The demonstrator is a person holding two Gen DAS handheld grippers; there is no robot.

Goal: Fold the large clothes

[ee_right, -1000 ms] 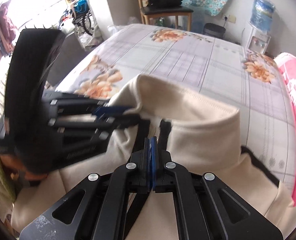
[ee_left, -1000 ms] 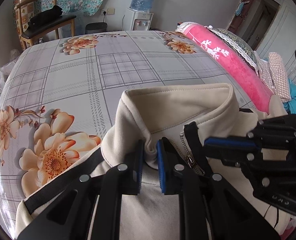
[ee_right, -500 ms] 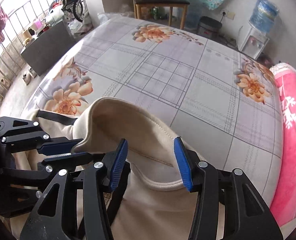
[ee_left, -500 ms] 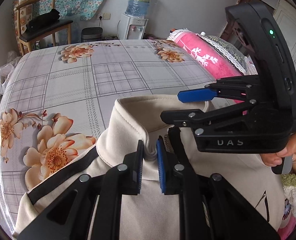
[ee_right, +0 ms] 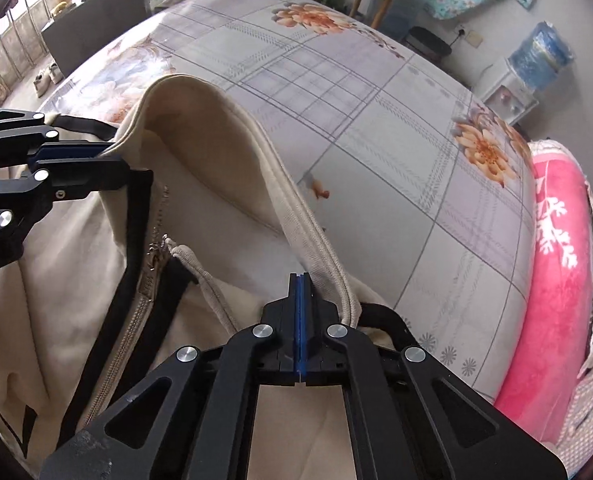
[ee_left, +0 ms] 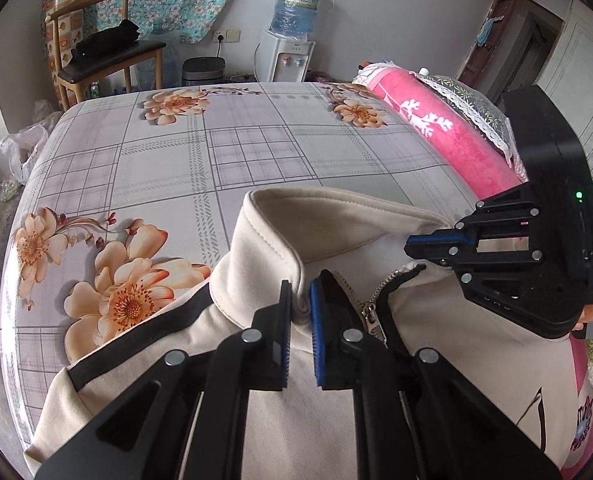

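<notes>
Cream jacket (ee_left: 336, 240) collar: right gripper (ee_right: 299, 280) just re-closed, pads together, cloth unclear; left gripper (ee_left: 298, 312) still pinches collar, ready to spread.

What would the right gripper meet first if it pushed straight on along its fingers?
Probably the jacket: the shut right gripper points at the cream collar lining just ahead, with the bed sheet behind. Depth is unclear.

The right gripper (ee_right: 300, 280) is sitting further right along the collar (ee_right: 296, 200) (jaws just snapped together), nothing visibly pinched.
</notes>
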